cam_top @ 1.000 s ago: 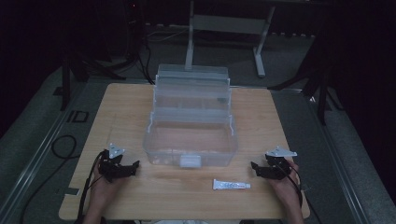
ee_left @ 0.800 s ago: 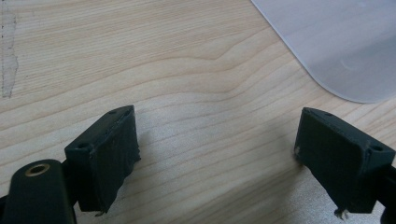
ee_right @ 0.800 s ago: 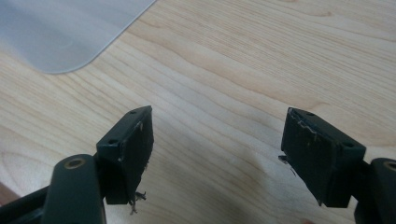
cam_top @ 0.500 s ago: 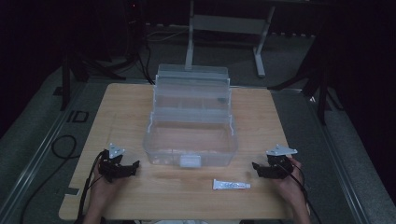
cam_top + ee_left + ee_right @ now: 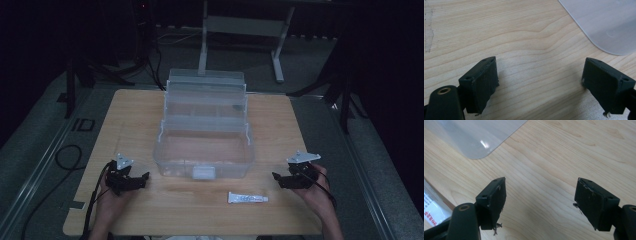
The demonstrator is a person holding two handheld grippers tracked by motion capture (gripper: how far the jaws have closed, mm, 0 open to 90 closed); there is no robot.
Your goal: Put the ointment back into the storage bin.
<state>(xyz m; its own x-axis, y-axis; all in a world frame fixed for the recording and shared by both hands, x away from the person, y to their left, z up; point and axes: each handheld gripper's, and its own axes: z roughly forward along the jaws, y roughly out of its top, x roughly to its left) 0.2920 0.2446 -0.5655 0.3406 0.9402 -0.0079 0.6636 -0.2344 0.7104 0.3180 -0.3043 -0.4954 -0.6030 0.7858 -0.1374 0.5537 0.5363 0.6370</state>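
Observation:
A clear plastic box (image 5: pixel 202 142) with its lid raised stands mid-table. A small white tube (image 5: pixel 247 198) lies flat in front of it, toward the right. My left gripper (image 5: pixel 142 179) rests low at the box's front left, jaws wide apart over bare wood (image 5: pixel 539 75); a corner of the box (image 5: pixel 604 25) shows at upper right in the left gripper view. My right gripper (image 5: pixel 278 179) hovers at the box's front right, open and empty (image 5: pixel 540 197). In the right gripper view the box corner (image 5: pixel 474 137) lies ahead, and the tube's end (image 5: pixel 432 207) sits at the left edge.
The wooden table (image 5: pixel 130 115) has bare board left and right of the box. Its front edge runs just behind my hands. Dark floor with cables (image 5: pixel 65 155) and a metal stand (image 5: pixel 205 30) surround the table.
My right gripper has lifted slightly off the table, staying open. The left gripper, the box and the tube have not moved.

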